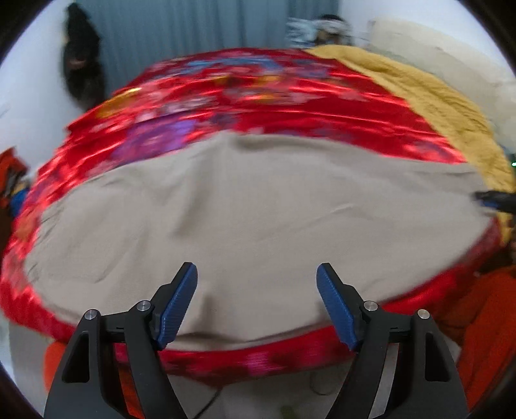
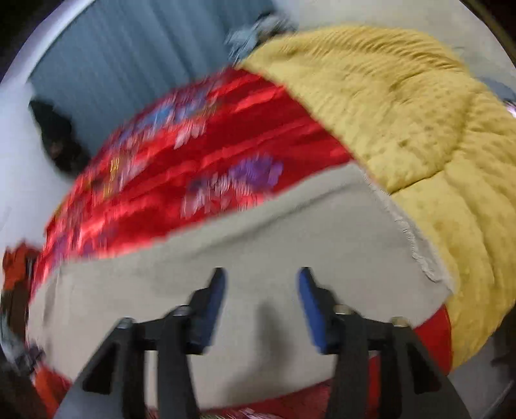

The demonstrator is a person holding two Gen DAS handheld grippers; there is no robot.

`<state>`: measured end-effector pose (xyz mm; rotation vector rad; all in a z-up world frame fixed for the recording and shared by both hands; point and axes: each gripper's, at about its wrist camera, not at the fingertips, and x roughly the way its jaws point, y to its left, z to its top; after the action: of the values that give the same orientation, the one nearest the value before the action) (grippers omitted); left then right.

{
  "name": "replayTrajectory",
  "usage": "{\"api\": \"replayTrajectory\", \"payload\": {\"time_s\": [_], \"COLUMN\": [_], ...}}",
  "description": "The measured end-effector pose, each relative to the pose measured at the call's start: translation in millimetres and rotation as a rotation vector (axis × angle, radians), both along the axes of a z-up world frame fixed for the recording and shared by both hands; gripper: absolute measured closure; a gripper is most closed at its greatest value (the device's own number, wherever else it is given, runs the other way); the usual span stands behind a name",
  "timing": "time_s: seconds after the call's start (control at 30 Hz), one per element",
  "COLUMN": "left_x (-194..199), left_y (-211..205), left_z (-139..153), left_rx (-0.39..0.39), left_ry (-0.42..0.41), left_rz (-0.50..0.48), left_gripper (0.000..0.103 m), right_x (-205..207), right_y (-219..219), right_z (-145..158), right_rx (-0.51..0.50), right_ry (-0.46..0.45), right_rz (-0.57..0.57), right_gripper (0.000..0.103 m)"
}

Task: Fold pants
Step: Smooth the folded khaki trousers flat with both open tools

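Observation:
Beige pants [image 1: 251, 219] lie spread flat across a red floral satin bedspread [image 1: 245, 96]. My left gripper [image 1: 256, 274] is open and empty, hovering over the near edge of the pants. In the right wrist view the pants [image 2: 258, 235] fill the lower middle, with a frayed hem [image 2: 416, 254] at the right. My right gripper [image 2: 261, 277] is open and empty just above the fabric. The right gripper's tip also shows at the right edge of the left wrist view [image 1: 496, 199]. Both views are blurred.
A yellow quilted blanket [image 2: 419, 129] lies along the right side of the bed, touching the pants' hem. Blue-grey curtains [image 1: 180, 29] hang behind. A dark garment [image 1: 82, 61] hangs on the left wall. Orange cloth [image 1: 483, 322] shows at the lower right.

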<state>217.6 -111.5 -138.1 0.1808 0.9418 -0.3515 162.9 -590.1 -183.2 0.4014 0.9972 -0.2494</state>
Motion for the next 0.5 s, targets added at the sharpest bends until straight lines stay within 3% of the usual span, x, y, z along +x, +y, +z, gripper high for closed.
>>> {"api": "replayTrajectory", "payload": {"time_s": [0.07, 0.13, 0.2, 0.27, 0.4, 0.5], "left_x": [3.5, 9.5, 24.8, 45.8, 98.1, 112.1], "left_y": [-38.9, -73.6, -114.5, -149.7, -211.8, -228.9], "left_z": [4.8, 6.9, 4.7, -0.9, -29.1, -63.4], "left_rx": [-0.017, -0.023, -0.028, -0.02, 0.059, 0.168], "left_ry": [0.04, 0.063, 0.101, 0.119, 0.127, 0.142], "left_rz": [-0.089, -0.154, -0.199, -0.21, -0.177, -0.159], "left_gripper": [0.025, 0.024, 0.024, 0.024, 0.025, 0.023], "right_x": [2.3, -1.8, -8.6, -9.8, -3.0, 0.3], "right_y": [-13.4, -25.3, -27.2, -25.4, -19.6, -15.0], "right_z": [-15.4, -19.0, -24.5, -25.4, -24.2, -24.2], "right_rx": [0.02, 0.09, 0.137, 0.14, 0.148, 0.129], "right_ry": [0.036, -0.04, -0.127, -0.15, -0.153, -0.135], "right_rz": [0.005, -0.015, -0.007, -0.013, 0.034, 0.079], "right_gripper": [0.043, 0.04, 0.03, 0.029, 0.013, 0.006]}}
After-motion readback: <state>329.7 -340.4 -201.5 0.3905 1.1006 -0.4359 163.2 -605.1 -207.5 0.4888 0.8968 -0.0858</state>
